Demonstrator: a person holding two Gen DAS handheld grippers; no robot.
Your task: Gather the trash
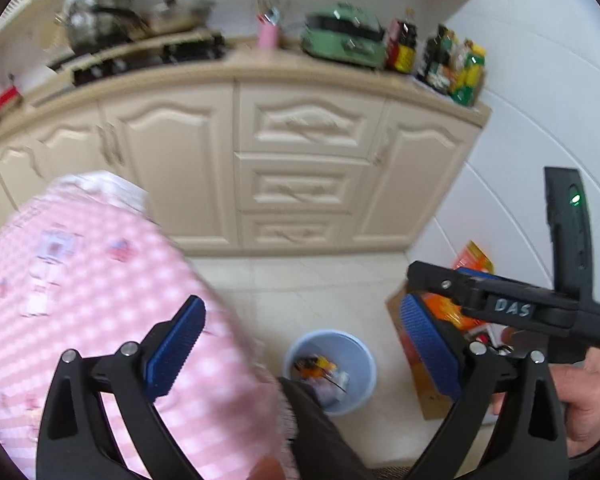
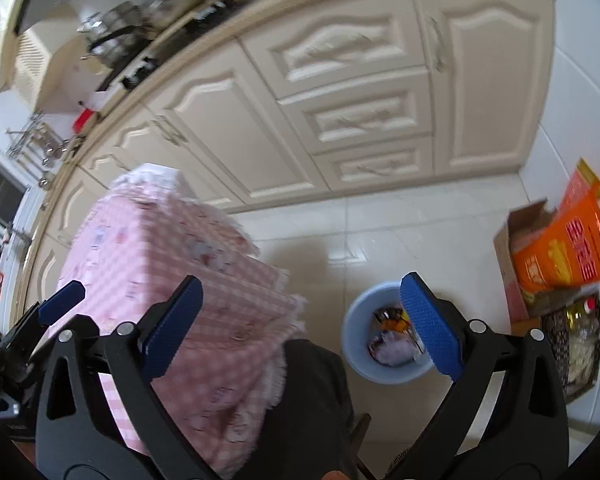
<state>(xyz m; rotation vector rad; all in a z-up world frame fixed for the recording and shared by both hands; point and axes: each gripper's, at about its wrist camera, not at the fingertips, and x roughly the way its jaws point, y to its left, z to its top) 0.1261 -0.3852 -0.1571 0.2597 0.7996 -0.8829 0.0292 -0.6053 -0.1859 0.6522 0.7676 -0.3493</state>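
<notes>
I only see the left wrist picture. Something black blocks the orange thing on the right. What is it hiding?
Observer: From the right wrist view, the orange bag stands in an open cardboard box by the wall.
Operator: Is anything next to that box?
Observer: Yes, a dark patterned bag sits on the floor just in front of it, with a red-capped bottle inside.
Operator: Is the right gripper holding trash?
Observer: No. The right gripper is open and empty, with the blue bin on the floor behind one finger.
Operator: Anything on the far left?
Observer: A metal rack hangs near the counter's end.
</notes>
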